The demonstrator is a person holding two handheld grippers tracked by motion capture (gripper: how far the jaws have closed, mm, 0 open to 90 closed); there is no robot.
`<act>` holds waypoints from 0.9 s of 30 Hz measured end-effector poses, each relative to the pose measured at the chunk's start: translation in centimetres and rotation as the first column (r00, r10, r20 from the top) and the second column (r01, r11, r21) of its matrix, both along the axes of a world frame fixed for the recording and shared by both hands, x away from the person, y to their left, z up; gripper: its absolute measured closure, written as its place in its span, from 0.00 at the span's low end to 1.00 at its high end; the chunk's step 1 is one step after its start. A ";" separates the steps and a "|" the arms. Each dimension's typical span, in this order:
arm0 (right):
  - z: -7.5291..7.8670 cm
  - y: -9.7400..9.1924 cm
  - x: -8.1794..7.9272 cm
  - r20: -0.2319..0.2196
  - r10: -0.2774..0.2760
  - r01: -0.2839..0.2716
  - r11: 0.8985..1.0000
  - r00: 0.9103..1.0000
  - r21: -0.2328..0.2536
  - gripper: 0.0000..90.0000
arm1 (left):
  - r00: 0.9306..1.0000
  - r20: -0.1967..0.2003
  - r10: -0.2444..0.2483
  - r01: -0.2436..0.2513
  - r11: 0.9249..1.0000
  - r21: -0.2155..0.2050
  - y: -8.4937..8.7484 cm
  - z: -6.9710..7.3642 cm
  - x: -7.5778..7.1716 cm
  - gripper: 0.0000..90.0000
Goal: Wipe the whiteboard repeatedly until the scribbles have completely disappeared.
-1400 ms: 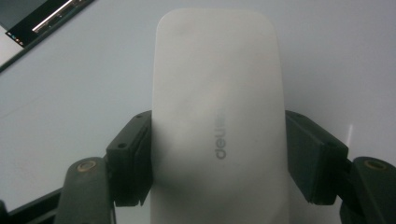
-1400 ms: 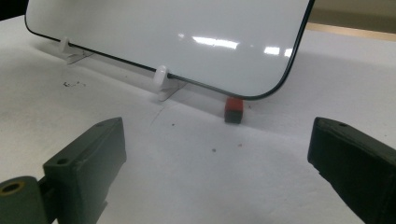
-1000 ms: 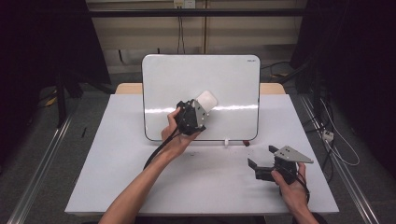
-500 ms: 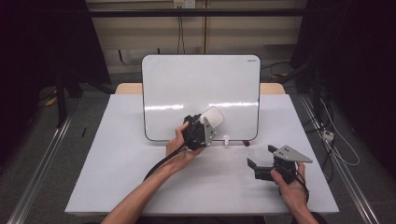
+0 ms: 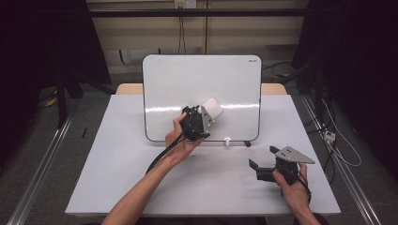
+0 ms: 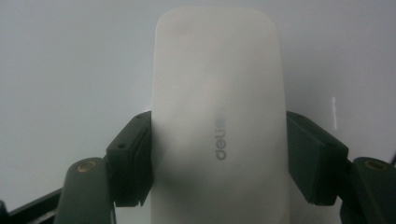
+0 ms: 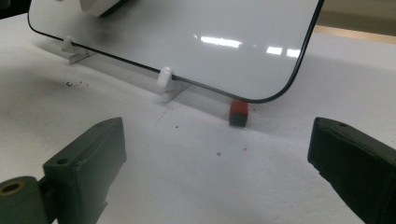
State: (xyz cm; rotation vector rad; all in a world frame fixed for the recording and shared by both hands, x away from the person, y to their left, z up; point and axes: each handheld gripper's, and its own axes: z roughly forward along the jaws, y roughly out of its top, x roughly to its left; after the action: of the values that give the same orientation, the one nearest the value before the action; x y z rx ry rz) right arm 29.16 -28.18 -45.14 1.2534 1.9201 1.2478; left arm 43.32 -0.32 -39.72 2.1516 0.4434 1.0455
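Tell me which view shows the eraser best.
The left gripper view: the eraser sits close up between the left gripper's jaws, its printed logo readable. The high view shows it small, held by the left gripper against the whiteboard. The right gripper view catches one corner at the top edge.

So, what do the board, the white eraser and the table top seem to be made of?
Whiteboard: a glossy, coated surface with a thin dark rim; it mirrors the lamps as a bright streak. Eraser, clamped in the left gripper: probably matte white plastic, smooth, with a printed grey logo. Table: a matte white, slightly speckled top, perhaps laminate or paper; I cannot tell which.
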 end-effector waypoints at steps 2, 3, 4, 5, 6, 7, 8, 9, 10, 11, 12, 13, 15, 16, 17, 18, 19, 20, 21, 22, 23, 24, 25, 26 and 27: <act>0.0 0.0 0.0 0.002 -0.001 0.001 1.000 1.000 0.000 0.05 | 1.000 0.002 0.009 -0.009 1.000 0.002 0.0 0.6 0.5 0.35; 0.0 0.0 0.0 0.000 0.000 0.000 1.000 1.000 0.000 0.05 | 1.000 0.003 0.015 -0.015 1.000 -0.003 0.1 1.0 0.8 0.35; 0.0 0.0 0.0 0.001 0.000 0.000 1.000 1.000 -0.001 0.05 | 1.000 0.004 0.022 -0.022 1.000 -0.006 0.1 1.3 1.2 0.35; 0.0 0.0 0.0 0.001 0.000 0.000 1.000 1.000 0.000 0.05 | 1.000 0.001 0.027 -0.027 0.999 -0.017 0.2 1.6 1.5 0.35; 0.0 0.0 0.0 0.000 0.000 0.000 1.000 1.000 0.001 0.05 | 0.999 0.004 0.033 -0.033 0.999 -0.015 0.3 2.0 1.8 0.35; 0.0 -0.1 0.0 0.001 0.000 0.000 1.000 1.000 0.000 0.05 | 0.999 0.003 0.038 -0.038 0.999 -0.020 0.4 2.3 2.1 0.35; 0.0 -0.1 0.0 0.001 -0.001 0.001 1.000 1.000 0.001 0.05 | 0.999 0.002 0.044 -0.044 0.999 -0.024 0.6 2.7 2.4 0.35; 0.0 -0.1 -0.1 0.000 -0.003 0.003 1.000 1.000 0.003 0.05 | 0.999 0.004 0.052 -0.052 0.998 -0.037 0.8 3.0 2.7 0.35; 0.0 -0.1 -0.1 0.000 -0.004 0.004 1.000 1.000 0.005 0.05 | 0.998 0.002 0.061 -0.061 0.997 -0.049 1.1 3.4 3.0 0.35; 0.0 -0.2 -0.1 -0.001 -0.004 0.004 1.000 1.000 0.007 0.05 | 0.998 0.001 0.070 -0.069 0.996 -0.059 1.3 3.6 3.3 0.35; 0.0 -0.2 -0.1 -0.001 -0.004 0.004 1.000 1.000 0.006 0.05 | 0.997 -0.004 0.079 -0.079 0.994 -0.069 1.6 3.9 3.6 0.35; 0.0 -0.2 -0.1 -0.004 -0.006 0.006 1.000 1.000 0.007 0.05 | 0.996 -0.004 0.089 -0.089 0.993 -0.083 1.8 4.1 3.7 0.35; 0.0 -0.2 -0.1 -0.002 -0.007 0.007 1.000 1.000 0.006 0.05 | 0.996 -0.011 0.093 -0.094 0.989 -0.115 2.1 4.2 3.9 0.35; 0.0 -0.2 -0.1 -0.001 -0.009 0.009 1.000 1.000 0.008 0.05 | 0.994 -0.010 0.106 -0.107 0.987 -0.123 2.3 4.2 4.0 0.35; 0.0 -0.2 -0.1 -0.004 -0.009 0.009 1.000 1.000 0.009 0.05 | 0.994 -0.016 0.108 -0.109 0.985 -0.137 2.4 4.2 4.0 0.35; -0.1 -0.2 -0.1 -0.003 -0.010 0.010 1.000 1.000 0.008 0.05 | 0.994 -0.019 0.109 -0.111 0.984 -0.141 2.4 4.2 4.1 0.35; -0.1 -0.2 -0.1 -0.005 -0.008 0.008 1.000 1.000 0.008 0.05 | 0.994 -0.018 0.109 -0.110 0.983 -0.145 2.4 4.2 4.0 0.35; -0.1 -0.2 -0.1 -0.003 -0.007 0.007 1.000 1.000 0.011 0.05 | 0.994 -0.029 0.103 -0.106 0.983 -0.149 2.5 4.3 4.0 0.35; -0.1 -0.2 -0.1 -0.005 -0.009 0.009 1.000 1.000 0.015 0.05 | 0.994 -0.047 0.099 -0.106 0.980 -0.171 2.7 4.5 4.1 0.35; -0.1 -0.3 -0.1 -0.004 -0.008 0.008 1.000 1.000 0.010 0.05 | 0.993 -0.069 0.097 -0.109 0.976 -0.190 3.0 4.7 4.2 0.35; -0.1 -0.3 -0.1 -0.002 -0.010 0.010 1.000 1.000 0.009 0.05 | 0.992 -0.082 0.096 -0.111 0.973 -0.200 3.2 4.8 4.3 0.35; -0.1 -0.3 -0.1 -0.001 -0.009 0.009 1.000 1.000 0.010 0.05 | 0.991 -0.085 0.100 -0.116 0.972 -0.204 3.4 4.9 4.4 0.35; -0.1 -0.3 -0.1 -0.003 -0.009 0.009 1.000 1.000 0.011 0.05 | 0.991 -0.082 0.104 -0.119 0.971 -0.206 3.6 4.9 4.4 0.35; -0.1 -0.2 0.0 -0.004 -0.009 0.009 1.000 1.000 0.015 0.05 | 0.991 -0.086 0.103 -0.119 0.971 -0.209 3.7 4.9 4.4 0.35; -0.1 -0.2 0.0 -0.003 -0.007 0.007 1.000 1.000 0.010 0.05 | 0.991 -0.088 0.100 -0.117 0.970 -0.211 3.8 4.9 4.4 0.35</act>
State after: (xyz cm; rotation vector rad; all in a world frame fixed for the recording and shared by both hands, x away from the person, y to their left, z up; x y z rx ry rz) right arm 29.14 -28.42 -45.23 1.2671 1.9125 1.2546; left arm 47.73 3.45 -34.79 1.9960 0.6861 0.9298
